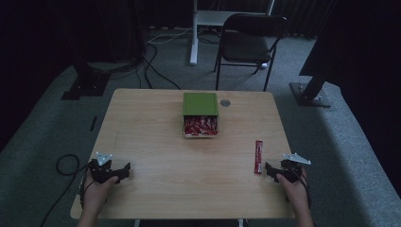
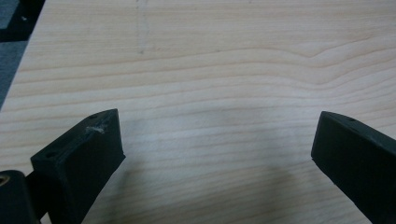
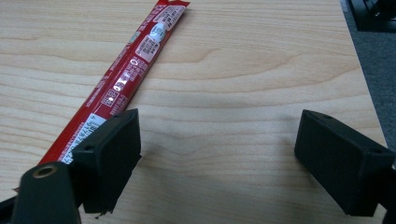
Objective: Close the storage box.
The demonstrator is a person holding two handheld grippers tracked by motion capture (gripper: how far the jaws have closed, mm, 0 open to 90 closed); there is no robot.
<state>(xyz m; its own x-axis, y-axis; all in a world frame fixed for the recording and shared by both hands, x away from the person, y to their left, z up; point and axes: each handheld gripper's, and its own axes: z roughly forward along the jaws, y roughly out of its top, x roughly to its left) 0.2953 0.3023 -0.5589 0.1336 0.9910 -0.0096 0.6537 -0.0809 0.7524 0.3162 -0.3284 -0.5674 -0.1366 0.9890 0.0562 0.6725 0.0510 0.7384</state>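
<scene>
The right gripper (image 1: 270, 171) rests near the right front corner of the wooden table (image 1: 156, 142), held in the person's right hand (image 1: 294, 185). Its jaws stand wide apart with nothing between them. Just outside its left jaw lies a long red stick packet (image 3: 122, 86), flat on the wood; in the right gripper view the packet runs slantwise away from that jaw, its near end passing behind the jaw's outer side, so I cannot tell whether the two touch. The gap between the jaws holds bare wood grain.

The left gripper (image 1: 124, 171) sits near the left front corner in the person's left hand (image 1: 97, 191), well apart from the right gripper. Its jaws are also spread wide and hold nothing; in the left gripper view plain tabletop lies between and ahead of them.

Far ahead of both pairs of jaws, about midway between them across the table, a small box (image 1: 201, 126) stands with a green lid (image 1: 200, 103) over its far part and red packets (image 1: 201, 125) showing in the near, uncovered part. A small round grey disc (image 1: 225, 102) lies just right of the lid.
</scene>
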